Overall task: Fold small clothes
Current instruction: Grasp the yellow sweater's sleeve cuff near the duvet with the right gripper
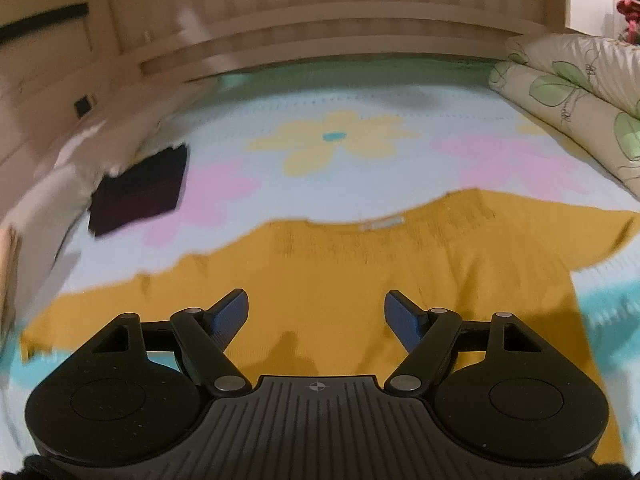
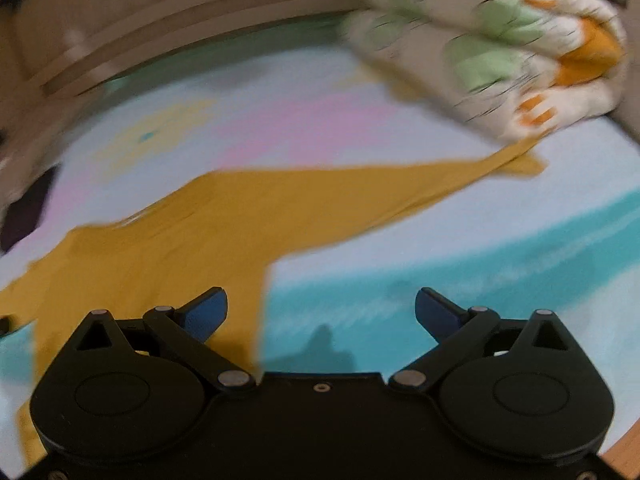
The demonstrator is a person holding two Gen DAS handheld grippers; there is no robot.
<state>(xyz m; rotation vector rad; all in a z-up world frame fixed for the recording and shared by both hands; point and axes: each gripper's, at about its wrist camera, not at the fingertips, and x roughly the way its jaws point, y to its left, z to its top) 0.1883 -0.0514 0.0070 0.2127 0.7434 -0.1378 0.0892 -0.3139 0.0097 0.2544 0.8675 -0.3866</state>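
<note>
Lying flat on its front, a small mustard-yellow knitted top point(image 1: 360, 272) was spread out across the middle of the left wrist picture, on a pale blue bed cover with big yellow and pink flowers point(image 1: 336, 140). It was likely laid out smooth like that so it could be folded. The left gripper point(image 1: 316, 316) hung over the lower part of the top with its blue pads point(image 1: 230, 312) wide apart, and nothing was between them. The right gripper point(image 2: 322, 312) was wide too and held nothing; it sat at the bottom of its picture, over the top's right edge and the teal stripe point(image 2: 460, 276) of the cover. One sleeve reached toward the upper right of that picture, where a puffy cream quilt with green leaves point(image 2: 500, 48) was folded out of the way. A dark folded cloth point(image 1: 140, 192) lay at the left, maybe done already. A small pale label point(image 1: 382, 223) showed at the neck, but its words were too blurry to read.
</note>
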